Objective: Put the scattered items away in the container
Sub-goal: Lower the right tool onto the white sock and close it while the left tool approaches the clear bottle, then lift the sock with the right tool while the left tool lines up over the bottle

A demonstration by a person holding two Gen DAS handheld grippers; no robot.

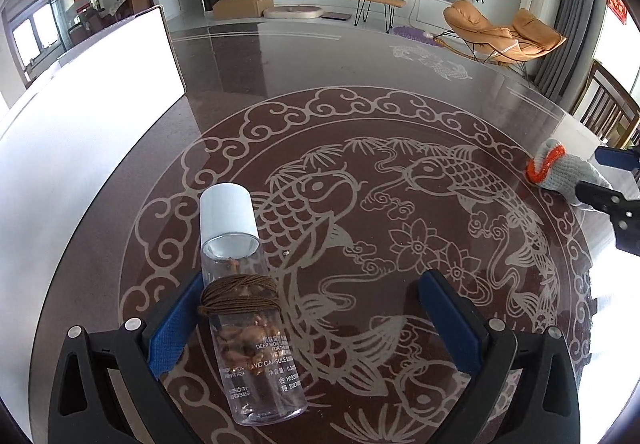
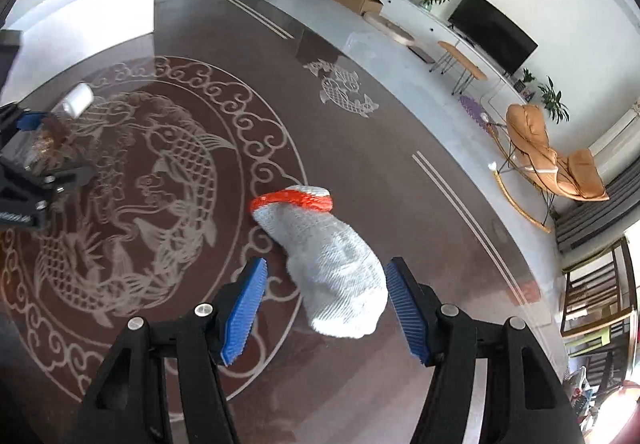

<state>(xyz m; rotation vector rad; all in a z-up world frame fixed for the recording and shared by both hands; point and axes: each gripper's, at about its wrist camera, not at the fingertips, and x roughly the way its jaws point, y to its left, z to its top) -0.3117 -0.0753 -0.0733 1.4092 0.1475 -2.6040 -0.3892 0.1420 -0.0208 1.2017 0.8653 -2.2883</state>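
- white container [image 1: 92, 92], far left on table [image 1: 400, 116], well apart from both items.
- clear bottle [image 1: 248, 308] lying between spread left gripper [image 1: 316, 320] jaws, touching its left pad; could roll away.
- grey glove [image 2: 332, 268] between open right gripper [image 2: 326, 308] pads; limp fabric might slip.

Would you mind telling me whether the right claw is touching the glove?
Apart. The right wrist view shows the glove between the open right claw, with gaps beside both pads.

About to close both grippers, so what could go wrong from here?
1. The clear bottle lies on its side against only one pad of the open left gripper; on the glossy table it may roll away.
2. The limp knit glove sits off-centre in the open right gripper; closing could pinch only an edge.
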